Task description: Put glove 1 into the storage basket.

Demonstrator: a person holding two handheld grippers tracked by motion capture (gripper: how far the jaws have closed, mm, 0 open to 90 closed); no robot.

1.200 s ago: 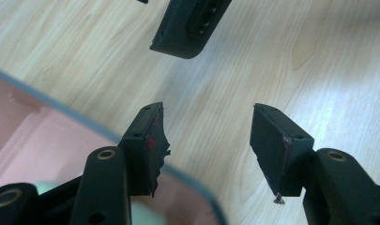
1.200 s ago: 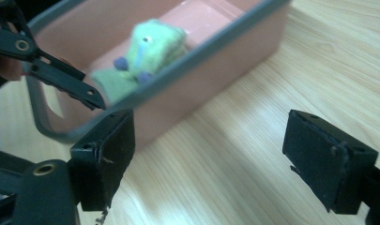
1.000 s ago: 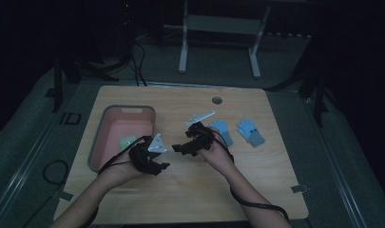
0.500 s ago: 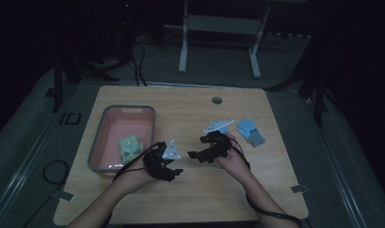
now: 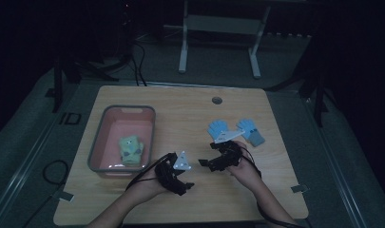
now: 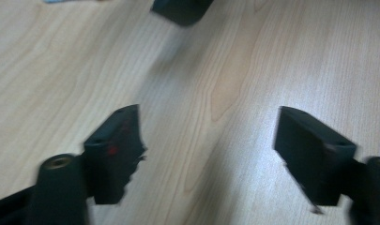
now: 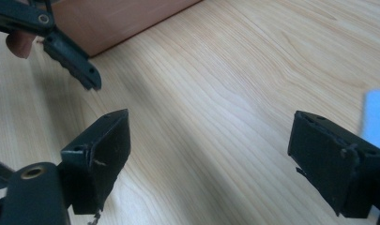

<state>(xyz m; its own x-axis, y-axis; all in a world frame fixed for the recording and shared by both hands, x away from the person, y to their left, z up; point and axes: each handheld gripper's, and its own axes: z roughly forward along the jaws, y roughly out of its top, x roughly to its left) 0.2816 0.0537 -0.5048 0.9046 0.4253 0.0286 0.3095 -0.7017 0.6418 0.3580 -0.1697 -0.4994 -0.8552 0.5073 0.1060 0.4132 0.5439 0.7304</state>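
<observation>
Moved: both grippers have been drawn back toward the table's near edge.
Left gripper point(image 5: 184, 183): jaws just opened wide, nothing held.
Right gripper point(image 5: 205, 162): wide, empty.
Blue gloves point(image 5: 235, 130): laid beyond the right gripper.
Green item point(image 5: 131, 151): seen inside pink bin point(image 5: 96, 142).

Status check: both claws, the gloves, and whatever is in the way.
Left claw open, empty, jaws just opened. Right claw open, empty, beside blue gloves. Green glove lies in pink bin. No obstacle between claws and blue gloves.
</observation>
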